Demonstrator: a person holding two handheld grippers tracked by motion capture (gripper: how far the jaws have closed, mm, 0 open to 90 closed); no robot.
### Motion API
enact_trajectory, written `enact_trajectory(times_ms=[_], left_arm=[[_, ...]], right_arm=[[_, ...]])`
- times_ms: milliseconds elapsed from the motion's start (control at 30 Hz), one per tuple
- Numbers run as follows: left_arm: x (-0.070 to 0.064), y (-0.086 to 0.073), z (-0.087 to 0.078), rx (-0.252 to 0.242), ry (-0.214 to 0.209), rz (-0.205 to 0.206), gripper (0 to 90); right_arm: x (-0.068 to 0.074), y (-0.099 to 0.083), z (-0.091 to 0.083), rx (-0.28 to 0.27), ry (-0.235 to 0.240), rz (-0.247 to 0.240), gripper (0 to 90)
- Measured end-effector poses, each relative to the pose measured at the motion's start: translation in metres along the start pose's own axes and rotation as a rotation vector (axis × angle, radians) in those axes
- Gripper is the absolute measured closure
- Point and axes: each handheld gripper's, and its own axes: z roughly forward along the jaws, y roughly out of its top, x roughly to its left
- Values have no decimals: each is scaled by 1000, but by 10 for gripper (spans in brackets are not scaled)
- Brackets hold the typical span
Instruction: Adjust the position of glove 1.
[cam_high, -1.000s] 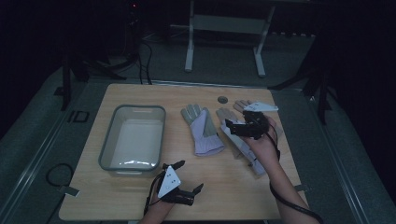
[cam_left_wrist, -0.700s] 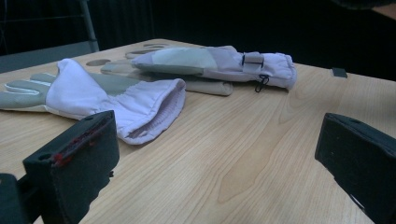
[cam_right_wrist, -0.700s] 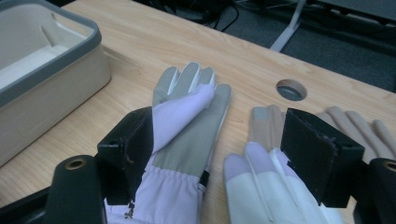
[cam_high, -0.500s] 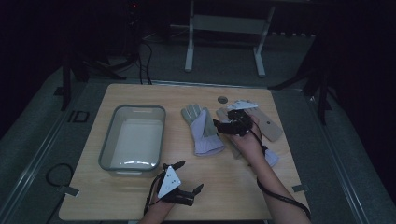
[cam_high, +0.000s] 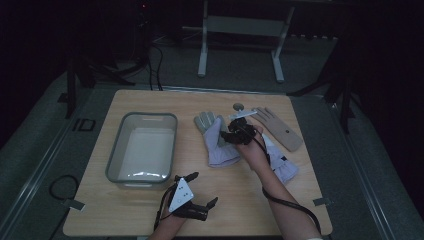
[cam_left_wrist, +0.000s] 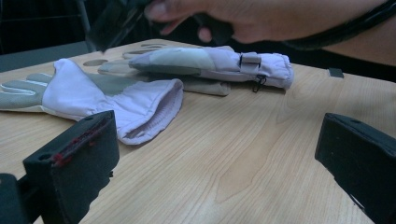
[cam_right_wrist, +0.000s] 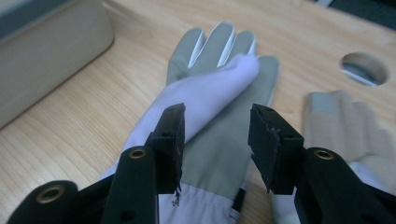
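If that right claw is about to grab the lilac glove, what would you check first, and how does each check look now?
1. Right gripper open: ok, jaws apart.
2. Over the lilac glove: ok, glove shows between the jaws.
3. Nothing gripped yet: ok, jaws hold nothing.
4. Second glove out of the way: cannot tell, it lies close beside, under the hand.
5. Left gripper out of the way: ok, open, near the table's front edge.
6. Tub free: ok.

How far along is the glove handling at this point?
Nothing looks done: the tray holds no glove. In hand: the right gripper hovers open over the left glove, not gripping. Left: the grasp itself; the other glove and the left gripper wait.
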Motion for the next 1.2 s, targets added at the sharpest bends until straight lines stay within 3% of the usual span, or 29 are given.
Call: enact_trajectory(times_ms=[267,600,733,900,967,1100,1167,1200], left_arm=[[1,0,0,1,-8,-11,0],[1,0,0,1,-11,-12,0],[1,0,0,1,-9,-12,0],[1,0,0,2,-9,-13,0],[1,0,0,2,-9,-14,0],[0,0,0,0,-6,-9,0],[-1,0,0,-1,-2,-4,0],[-1,0,0,-2,0,-3,0]], right_arm=[[-3,-11,30,85,2,28,517],[-4,-15,48,145,4,39,483],[-2,-17,52,169,12,13,586],[8,-16,50,170,-22,19,836],[10,-16,48,163,-22,28,860],[17,-13,21,68,-11,165,878],[18,-13,16,52,-10,183,878],[23,-14,1,11,-15,218,878]])
